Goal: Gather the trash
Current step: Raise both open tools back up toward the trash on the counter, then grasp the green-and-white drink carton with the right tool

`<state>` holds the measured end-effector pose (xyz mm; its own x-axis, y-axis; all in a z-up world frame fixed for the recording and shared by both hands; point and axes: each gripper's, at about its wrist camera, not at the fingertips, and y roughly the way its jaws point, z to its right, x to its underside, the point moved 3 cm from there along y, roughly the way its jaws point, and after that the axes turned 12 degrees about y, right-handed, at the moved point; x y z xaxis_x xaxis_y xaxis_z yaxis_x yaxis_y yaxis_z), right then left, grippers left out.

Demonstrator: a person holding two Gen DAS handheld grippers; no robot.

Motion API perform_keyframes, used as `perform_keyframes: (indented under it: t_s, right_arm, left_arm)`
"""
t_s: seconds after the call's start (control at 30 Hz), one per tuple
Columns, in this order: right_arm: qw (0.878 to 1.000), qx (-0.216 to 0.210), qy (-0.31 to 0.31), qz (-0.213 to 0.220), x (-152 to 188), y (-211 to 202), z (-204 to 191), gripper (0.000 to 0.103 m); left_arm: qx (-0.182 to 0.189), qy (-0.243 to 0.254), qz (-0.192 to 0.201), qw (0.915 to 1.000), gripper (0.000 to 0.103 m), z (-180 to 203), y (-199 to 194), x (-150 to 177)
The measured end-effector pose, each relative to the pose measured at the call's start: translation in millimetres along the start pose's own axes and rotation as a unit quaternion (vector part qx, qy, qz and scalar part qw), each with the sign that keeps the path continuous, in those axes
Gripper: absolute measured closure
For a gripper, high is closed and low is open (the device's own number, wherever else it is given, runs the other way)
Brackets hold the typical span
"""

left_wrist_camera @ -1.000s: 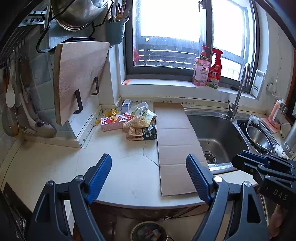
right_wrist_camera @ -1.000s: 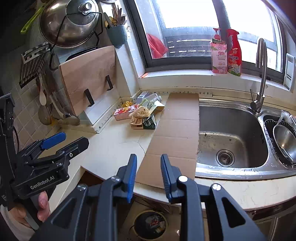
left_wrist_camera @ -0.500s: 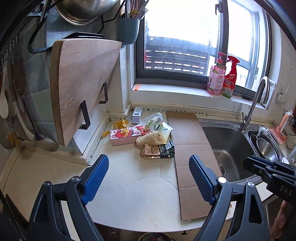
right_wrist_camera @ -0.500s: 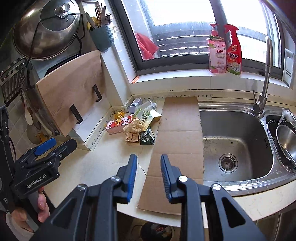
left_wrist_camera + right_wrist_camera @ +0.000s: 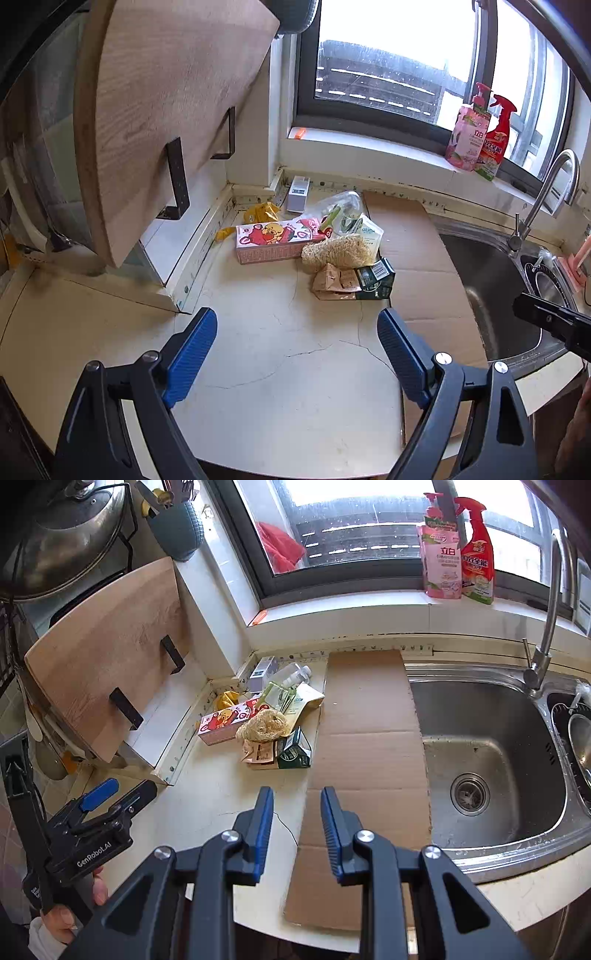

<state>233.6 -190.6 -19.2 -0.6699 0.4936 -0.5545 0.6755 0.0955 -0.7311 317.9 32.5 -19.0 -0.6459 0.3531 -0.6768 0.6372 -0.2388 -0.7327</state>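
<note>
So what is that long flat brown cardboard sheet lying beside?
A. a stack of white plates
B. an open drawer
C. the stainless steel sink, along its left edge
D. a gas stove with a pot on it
C: the long flat brown cardboard sheet lies on the pale countertop right against the left edge of the stainless steel sink, with the pile of wrappers on its other side.

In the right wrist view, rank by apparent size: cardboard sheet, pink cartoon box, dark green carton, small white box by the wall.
1. cardboard sheet
2. pink cartoon box
3. dark green carton
4. small white box

The last two look close; the white box sits farther back, so their order is unsure.
</note>
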Motion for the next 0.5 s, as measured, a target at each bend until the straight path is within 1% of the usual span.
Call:
perform_keyframes:
  t_s: [0.13, 0.17, 0.23, 0.3, 0.47, 0.5]
  right_arm:
    - [1.0, -0.017, -0.002, -0.023, -7.6, 29.6, -0.6, 0.076]
    - [0.999, -0.027, -0.003, -0.032, -9.4, 38.9, -1.2, 0.074]
    - [0.998, -0.041, -0.006, -0.049, -13.1, 56.9, -2.3, 0.055]
    - [0.997, -0.051, -0.016, -0.056, -16.3, 74.0, -4.0, 0.05]
    - [0.992, -0.056, -0.075, -0.08, -28.1, 125.1, -11.1, 0.049]
    - [0.991, -0.059, -0.085, -0.084, -30.2, 135.0, -11.9, 0.047]
  left_arm:
    - [-0.013, 0.001, -0.018, 0.9998, 0.016, -0.7, 18.2, 3.1]
    - [-0.018, 0.003, -0.022, 0.9996, 0.016, -0.5, 22.2, 2.8]
    - [-0.025, 0.006, -0.028, 0.9993, 0.016, 0.9, 27.4, 1.2]
    - [-0.034, 0.01, -0.034, 0.9988, 0.016, 2.1, 33.7, -1.8]
    - [-0.048, 0.017, -0.051, 0.9974, 0.016, 2.0, 52.4, -12.2]
    - [-0.049, 0.017, -0.056, 0.9971, 0.016, 1.0, 57.1, -13.6]
